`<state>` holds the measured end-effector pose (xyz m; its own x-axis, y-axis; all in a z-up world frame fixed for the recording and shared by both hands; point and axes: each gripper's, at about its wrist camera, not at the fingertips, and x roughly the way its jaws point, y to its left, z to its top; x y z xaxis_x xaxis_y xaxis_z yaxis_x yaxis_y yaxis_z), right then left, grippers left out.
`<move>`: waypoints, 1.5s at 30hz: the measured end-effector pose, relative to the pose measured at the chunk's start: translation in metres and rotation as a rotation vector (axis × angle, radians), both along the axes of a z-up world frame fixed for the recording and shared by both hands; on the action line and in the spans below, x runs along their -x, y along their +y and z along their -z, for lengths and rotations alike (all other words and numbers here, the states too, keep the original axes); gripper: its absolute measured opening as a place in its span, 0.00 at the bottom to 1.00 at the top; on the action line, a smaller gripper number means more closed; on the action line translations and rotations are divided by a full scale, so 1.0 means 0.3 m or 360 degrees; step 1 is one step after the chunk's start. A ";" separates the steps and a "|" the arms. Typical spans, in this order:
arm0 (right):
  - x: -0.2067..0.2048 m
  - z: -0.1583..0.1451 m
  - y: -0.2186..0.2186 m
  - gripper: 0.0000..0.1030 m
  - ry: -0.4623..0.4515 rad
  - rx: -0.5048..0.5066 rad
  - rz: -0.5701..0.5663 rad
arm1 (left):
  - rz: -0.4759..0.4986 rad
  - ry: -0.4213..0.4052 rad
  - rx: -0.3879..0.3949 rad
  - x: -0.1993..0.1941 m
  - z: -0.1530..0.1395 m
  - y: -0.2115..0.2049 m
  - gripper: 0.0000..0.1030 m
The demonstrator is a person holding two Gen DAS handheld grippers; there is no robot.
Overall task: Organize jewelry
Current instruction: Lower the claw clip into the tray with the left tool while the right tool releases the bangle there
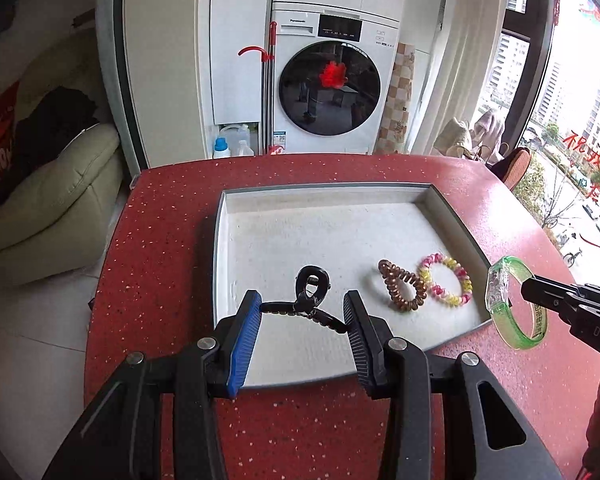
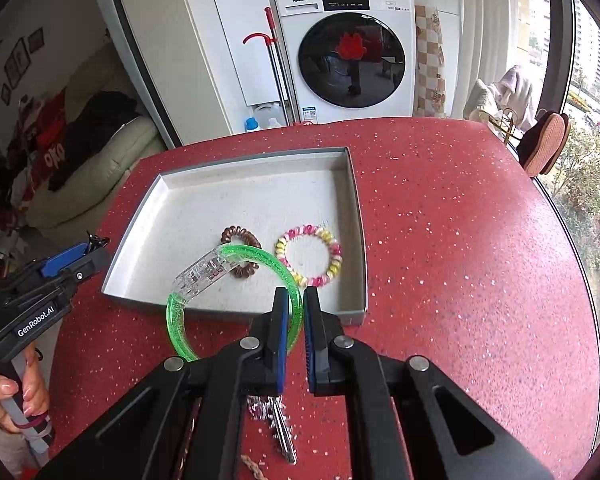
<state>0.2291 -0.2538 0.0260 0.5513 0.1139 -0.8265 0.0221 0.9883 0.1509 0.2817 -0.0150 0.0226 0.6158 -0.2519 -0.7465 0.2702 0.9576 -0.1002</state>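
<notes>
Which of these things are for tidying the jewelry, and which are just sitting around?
For the job:
- tray
- black hair claw, in the left gripper
- green bangle, in the right gripper
- brown coil hair tie
- pink and yellow coil hair tie

Just lying about:
- washing machine
- mop
- keys
- sofa

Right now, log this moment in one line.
left gripper: black hair claw | right gripper: green bangle | tray: two coil ties
</notes>
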 end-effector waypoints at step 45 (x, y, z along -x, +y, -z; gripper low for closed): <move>-0.295 0.119 -0.030 0.52 -0.0061 -0.0082 0.0154 | -0.0121 0.0025 -0.0190 -0.230 0.165 -0.111 0.95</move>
<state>0.3176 -0.2628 -0.0098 0.5929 0.1005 -0.7990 0.1104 0.9727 0.2042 0.3509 -0.0482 -0.0269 0.6175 -0.1136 -0.7783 0.1958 0.9806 0.0122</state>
